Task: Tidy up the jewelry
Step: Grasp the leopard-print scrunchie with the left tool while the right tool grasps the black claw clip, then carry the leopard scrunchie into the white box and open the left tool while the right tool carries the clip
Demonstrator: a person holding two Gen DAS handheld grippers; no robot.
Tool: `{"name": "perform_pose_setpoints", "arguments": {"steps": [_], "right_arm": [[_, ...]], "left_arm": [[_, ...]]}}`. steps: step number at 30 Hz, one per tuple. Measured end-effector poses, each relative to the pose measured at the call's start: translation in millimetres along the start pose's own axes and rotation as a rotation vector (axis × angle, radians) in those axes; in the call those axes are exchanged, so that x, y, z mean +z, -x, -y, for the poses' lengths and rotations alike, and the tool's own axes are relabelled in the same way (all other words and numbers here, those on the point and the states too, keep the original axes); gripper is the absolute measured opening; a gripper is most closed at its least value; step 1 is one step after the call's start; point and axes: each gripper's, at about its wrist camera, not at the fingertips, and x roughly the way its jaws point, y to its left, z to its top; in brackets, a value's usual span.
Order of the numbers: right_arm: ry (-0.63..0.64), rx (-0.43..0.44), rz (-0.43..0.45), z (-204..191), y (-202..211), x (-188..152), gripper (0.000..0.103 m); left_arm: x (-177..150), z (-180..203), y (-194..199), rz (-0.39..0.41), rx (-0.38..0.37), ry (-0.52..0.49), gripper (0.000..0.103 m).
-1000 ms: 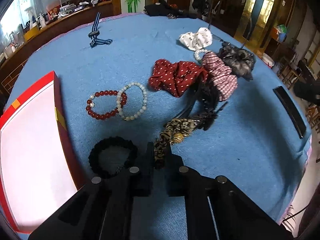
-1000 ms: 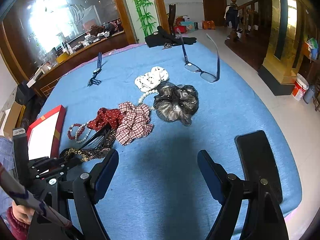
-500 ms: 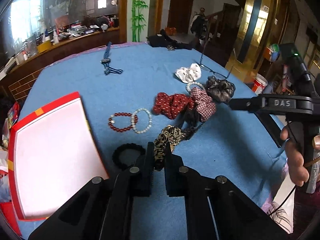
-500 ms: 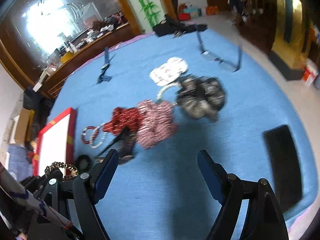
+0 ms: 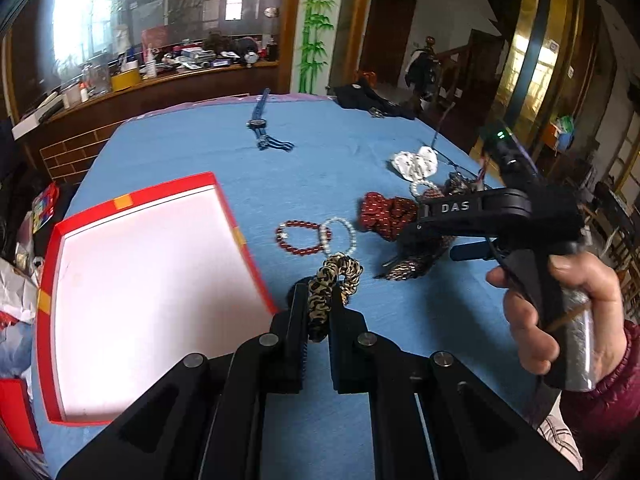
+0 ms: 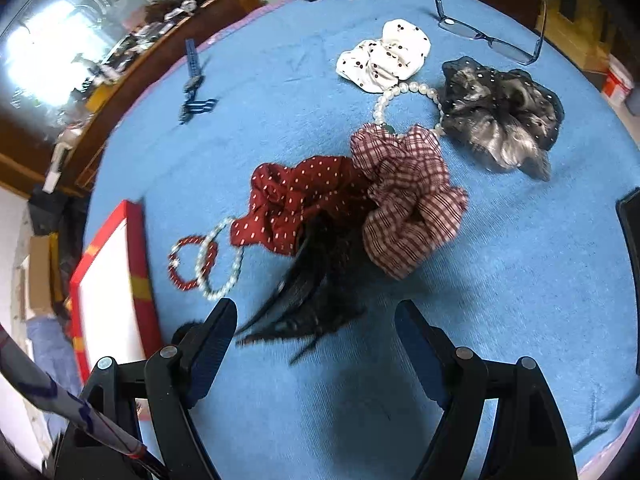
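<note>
My left gripper [image 5: 318, 308] is shut on a leopard-print scrunchie [image 5: 338, 270] and holds it above the blue cloth, just right of the red box [image 5: 224, 200] with the white inside. My right gripper [image 6: 316, 316] is open and points steeply down over a black feather hair clip [image 6: 312, 280], which lies between its fingers without touching them. In the left wrist view a hand holds that right gripper [image 5: 436, 236] over the pile. A red bead bracelet [image 5: 298, 238] and a white bead bracelet [image 5: 340, 236] lie overlapped beside the box.
Around the clip lie a red dotted scrunchie [image 6: 296, 196], a plaid scrunchie [image 6: 408, 208], a grey-black scrunchie [image 6: 500, 116], a white scrunchie [image 6: 384, 56] and a pearl bracelet [image 6: 404, 90]. Glasses [image 6: 480, 32] and a blue watch [image 6: 194, 80] lie farther back. A flat black object [image 6: 630, 232] lies at the right edge.
My left gripper has lifted the leopard scrunchie off the cloth and drawn back beside the box. My right gripper has swung left and down over the feather clip, still open.
</note>
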Motion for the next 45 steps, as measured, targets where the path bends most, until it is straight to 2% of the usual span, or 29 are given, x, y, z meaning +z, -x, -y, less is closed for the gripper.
{"name": "perform_pose_setpoints", "arguments": {"steps": [4, 7, 10, 11, 12, 15, 20, 26, 31, 35, 40, 45], "right_arm": [[0.035, -0.078, -0.011, -10, -13, 2, 0.085], [0.012, -0.094, -0.019, -4, -17, -1, 0.083], [0.049, -0.101, 0.003, -5, -9, -8, 0.064], [0.054, -0.101, 0.005, -4, -6, -10, 0.050], [0.053, -0.100, 0.006, -2, -3, -12, 0.042], [0.085, -0.093, 0.032, 2, 10, -18, 0.037], [0.107, -0.061, 0.070, 3, 33, -27, 0.035], [0.200, -0.019, 0.136, -27, 63, -32, 0.036], [0.335, 0.057, 0.147, -77, 75, -36, 0.036], [0.434, 0.090, 0.134, -120, 71, -38, 0.036], [0.542, 0.089, 0.113, -177, 58, -34, 0.036], [0.629, 0.083, 0.057, -237, 24, -28, 0.036]], "left_arm": [[-5, -14, 7, 0.007, 0.007, 0.025, 0.008], [-7, -23, 9, 0.011, 0.010, 0.038, 0.008], [-9, -29, 10, 0.010, 0.013, 0.048, 0.008], [-10, -30, 10, 0.009, 0.013, 0.052, 0.008], [-10, -32, 10, 0.010, 0.014, 0.055, 0.008], [-11, -34, 12, 0.016, 0.013, 0.063, 0.008], [-11, -37, 13, 0.017, 0.022, 0.069, 0.008], [-8, -48, 16, 0.017, 0.049, 0.084, 0.008], [-4, -68, 21, 0.017, 0.097, 0.091, 0.008], [4, -98, 22, 0.003, 0.144, 0.121, 0.008], [20, -143, 17, -0.009, 0.185, 0.161, 0.008], [39, -188, -2, -0.018, 0.210, 0.228, 0.008]]}}
